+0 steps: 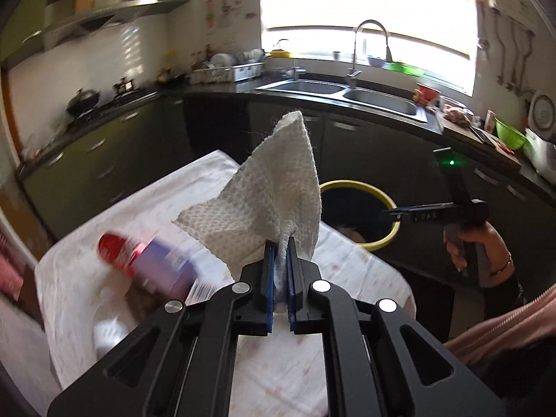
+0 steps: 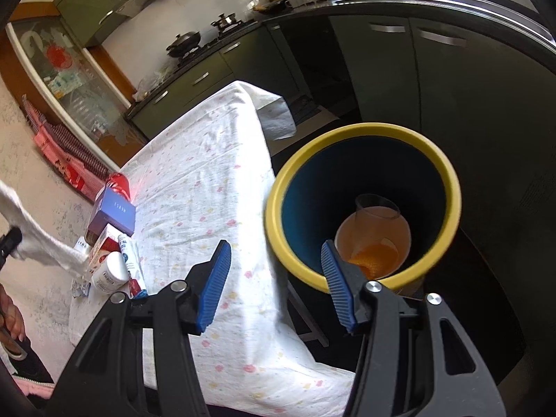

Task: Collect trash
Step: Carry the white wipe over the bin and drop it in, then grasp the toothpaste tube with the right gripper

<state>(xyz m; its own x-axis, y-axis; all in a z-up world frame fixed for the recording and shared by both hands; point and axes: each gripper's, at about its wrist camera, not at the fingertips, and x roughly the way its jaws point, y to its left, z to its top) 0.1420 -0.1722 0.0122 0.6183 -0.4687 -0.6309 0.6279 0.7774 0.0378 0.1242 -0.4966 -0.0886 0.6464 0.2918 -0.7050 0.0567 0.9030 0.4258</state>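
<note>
Towel (image 1: 267, 187) is sitting pinched between the blue pads of the left hand-held gripper (image 1: 282, 260), whose jaws are clenched on a bunched corner of it. From that pinch the sheet is fanning upward and away, its long axis running from the pads to a peaked tip that is leaning toward the right. It is a white, waffle-textured paper sheet, creased and a little frayed at the edges, hanging clear above the surface (image 1: 347, 312) with its flowered white cloth.

Just beyond the sheet and to its right, past the surface's far edge, the bin (image 1: 378, 239) is standing on the floor with its yellow rim facing up, partly hidden behind the towel. So the coming move is, by my judgement, turning on a carry forward and rightward until the towel is hanging over that rim.

The right hand-held gripper (image 2: 276, 278) is hovering nearer the bin, almost over its mouth, jaws released and holding nothing. Inside the bin a cup (image 2: 373, 239) with orange residue is lying at the bottom.

Left of the towel, a red-capped bottle (image 1: 153, 264) and a few small packages are lying on the surface, blurred in the left view.
</note>
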